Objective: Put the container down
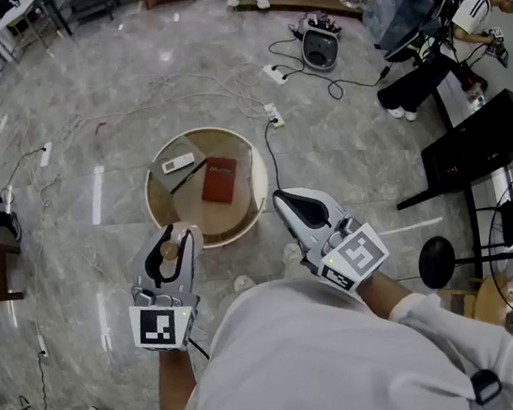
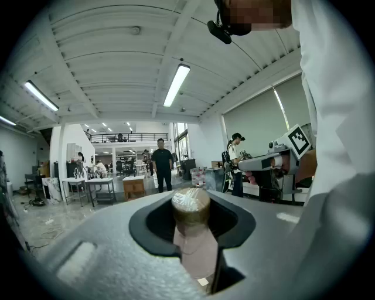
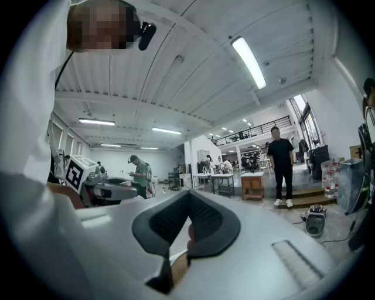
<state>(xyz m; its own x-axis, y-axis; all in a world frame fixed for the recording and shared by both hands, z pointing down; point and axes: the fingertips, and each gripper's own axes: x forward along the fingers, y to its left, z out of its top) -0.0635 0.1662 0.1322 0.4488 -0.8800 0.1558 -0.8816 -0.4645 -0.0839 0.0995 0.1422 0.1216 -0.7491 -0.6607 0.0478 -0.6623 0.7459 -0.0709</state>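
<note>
Over the near-left edge of the round table point(image 1: 230, 217): we hold the container point(image 1: 166, 252), its brown cap facing up toward the head view.
Left gripper point(image 1: 174, 239): its tongs pinch the container's pale body below the cap, and the left gripper view shows the pads against it.
Right gripper point(image 1: 296, 205): tongs pressed together, nothing in them, held off the table's near-right edge.
Table centre: a remote point(image 1: 178, 163), a pen point(image 1: 189, 176) and a red book point(image 1: 219, 180); the near edge lies bare.
Risk, falling: we judge that letting go this close to the edge could send the container off the rim to the floor.
Risk, tipping: it looks narrow, so opening the tongs before its base sits flat could topple it.
</note>
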